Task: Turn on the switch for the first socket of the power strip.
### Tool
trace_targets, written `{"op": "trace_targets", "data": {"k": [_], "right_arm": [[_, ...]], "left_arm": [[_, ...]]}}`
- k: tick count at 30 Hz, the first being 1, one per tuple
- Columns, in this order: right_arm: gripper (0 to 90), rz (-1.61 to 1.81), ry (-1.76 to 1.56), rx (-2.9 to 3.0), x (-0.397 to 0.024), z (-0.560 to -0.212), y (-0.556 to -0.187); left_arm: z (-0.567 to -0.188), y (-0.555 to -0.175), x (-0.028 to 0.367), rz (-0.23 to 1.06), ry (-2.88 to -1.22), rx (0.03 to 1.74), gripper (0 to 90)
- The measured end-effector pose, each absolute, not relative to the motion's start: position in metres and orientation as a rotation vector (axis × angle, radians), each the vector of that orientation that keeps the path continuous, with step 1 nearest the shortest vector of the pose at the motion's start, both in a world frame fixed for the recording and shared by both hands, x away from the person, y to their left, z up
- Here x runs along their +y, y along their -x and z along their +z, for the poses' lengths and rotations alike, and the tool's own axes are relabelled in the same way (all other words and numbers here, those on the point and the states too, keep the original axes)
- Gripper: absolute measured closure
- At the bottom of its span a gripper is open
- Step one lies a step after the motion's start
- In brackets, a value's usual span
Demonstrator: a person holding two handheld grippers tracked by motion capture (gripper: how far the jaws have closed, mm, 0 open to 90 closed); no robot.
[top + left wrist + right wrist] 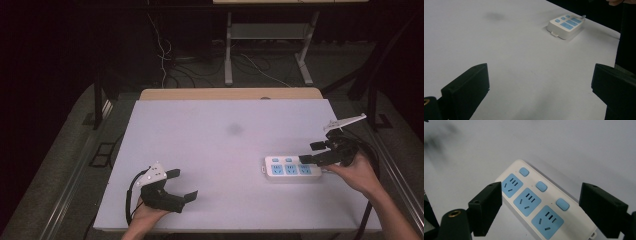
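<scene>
The place reads as a lab or recording studio, not a home. A plain white table [200, 150] with a pale wood edge stands at the centre of the high view, lit brightly while everything around it falls into darkness. At 12 o'clock behind it stands a white metal frame [265, 45] on splayed feet, with loose cables [165, 55] trailing across a grey floor [65, 145]. Dark stand legs [100, 95] rise at 10 o'clock, and more at 2 o'clock. A metal rail [70, 185] runs along the floor at 8 o'clock. The person's hands carry instrumented grippers with trailing cables, which fits a data-collection set-up.
</scene>
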State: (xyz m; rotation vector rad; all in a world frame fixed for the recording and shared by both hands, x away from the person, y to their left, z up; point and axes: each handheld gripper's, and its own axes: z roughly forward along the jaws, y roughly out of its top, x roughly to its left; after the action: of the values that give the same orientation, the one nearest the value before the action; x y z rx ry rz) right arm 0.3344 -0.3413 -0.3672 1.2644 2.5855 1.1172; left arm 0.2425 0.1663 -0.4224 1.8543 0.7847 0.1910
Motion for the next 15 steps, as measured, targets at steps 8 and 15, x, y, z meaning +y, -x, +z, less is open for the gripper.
{"op": "trace_targets", "data": {"k": [8, 15], "right_arm": [[48.8, 1.091, -1.257, 2.612, -0.3445, -0.3709, -0.3377], [80.7, 1.084, -1.227, 2.628, -0.3474, -0.3741, -0.3414]], "left_arm": [[-0.4229, -0.2426, 0.1658, 0.191, -1.857, 0.784, 0.2], [-0.4228, -0.2423, 0.1665, 0.194, -1.856, 0.788, 0.2]]}}
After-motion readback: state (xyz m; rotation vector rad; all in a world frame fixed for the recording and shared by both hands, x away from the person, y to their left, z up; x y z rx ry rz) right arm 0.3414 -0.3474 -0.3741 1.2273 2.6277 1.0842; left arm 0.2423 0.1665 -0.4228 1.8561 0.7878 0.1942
